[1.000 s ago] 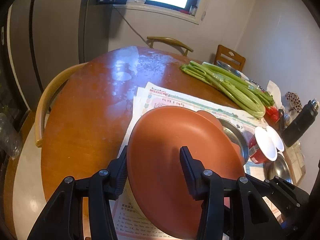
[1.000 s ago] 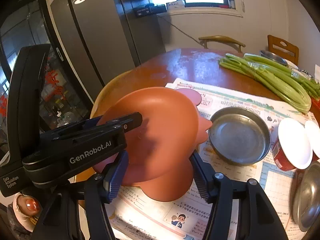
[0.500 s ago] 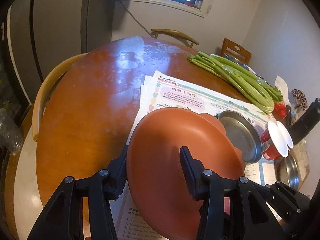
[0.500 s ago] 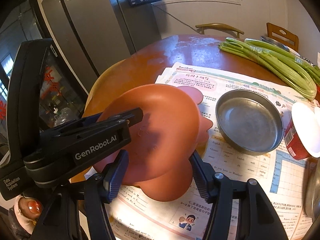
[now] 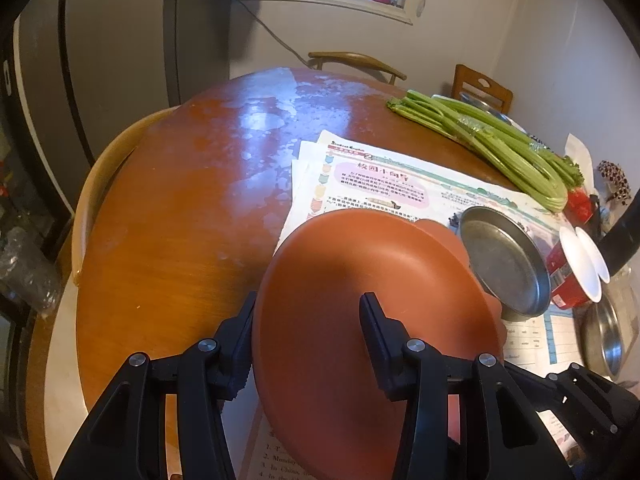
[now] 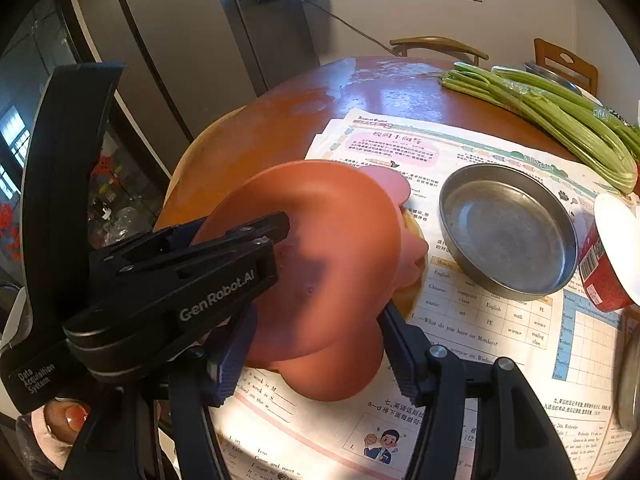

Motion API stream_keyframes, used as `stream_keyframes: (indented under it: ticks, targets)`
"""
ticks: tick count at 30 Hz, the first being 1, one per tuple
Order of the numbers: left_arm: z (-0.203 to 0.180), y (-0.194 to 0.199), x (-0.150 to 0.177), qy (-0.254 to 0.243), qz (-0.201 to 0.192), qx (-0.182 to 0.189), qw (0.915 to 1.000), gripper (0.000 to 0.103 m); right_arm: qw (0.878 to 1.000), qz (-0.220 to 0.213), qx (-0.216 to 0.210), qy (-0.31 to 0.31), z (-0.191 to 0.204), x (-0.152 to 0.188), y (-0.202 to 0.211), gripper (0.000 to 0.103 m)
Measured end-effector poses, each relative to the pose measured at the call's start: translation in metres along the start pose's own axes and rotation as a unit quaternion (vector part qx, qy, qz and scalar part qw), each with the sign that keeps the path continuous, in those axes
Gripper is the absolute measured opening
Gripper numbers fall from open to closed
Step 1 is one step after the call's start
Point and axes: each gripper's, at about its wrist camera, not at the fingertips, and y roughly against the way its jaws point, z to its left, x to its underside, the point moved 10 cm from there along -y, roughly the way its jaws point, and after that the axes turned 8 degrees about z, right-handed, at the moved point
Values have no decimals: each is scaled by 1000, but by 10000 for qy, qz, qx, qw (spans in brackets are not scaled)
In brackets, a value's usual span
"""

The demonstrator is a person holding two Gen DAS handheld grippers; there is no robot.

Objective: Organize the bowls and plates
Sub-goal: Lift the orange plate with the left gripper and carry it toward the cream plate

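My left gripper (image 5: 306,316) is shut on the rim of a terracotta plate (image 5: 360,280), held tilted above the newspaper. The same plate (image 6: 332,240) and the left gripper (image 6: 276,228) show in the right wrist view. More reddish plates or bowls (image 6: 344,368) lie stacked under it, partly hidden. My right gripper (image 6: 316,356) stands open around that stack, its fingers on either side; I cannot tell whether they touch. A steel dish (image 5: 504,260) sits on the paper to the right, also in the right wrist view (image 6: 508,232).
Newspaper sheets (image 5: 380,176) cover the round wooden table (image 5: 180,208). Celery (image 5: 492,140) lies at the back right. A red cup with a white lid (image 5: 572,276) and another steel bowl (image 5: 604,336) stand at the right. Chairs ring the table.
Both grippers and the held plate have drawn back and a little left; the steel dish and cup appear farther right. The grip on the plate is unchanged.
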Motion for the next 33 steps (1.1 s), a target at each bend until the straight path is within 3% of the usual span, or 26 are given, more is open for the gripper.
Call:
stream_keyframes:
  ticks: [33]
  targets:
    - [7, -19, 9, -25, 229, -261, 9994, 51, 9997, 25, -173, 178, -1, 14, 9, 62]
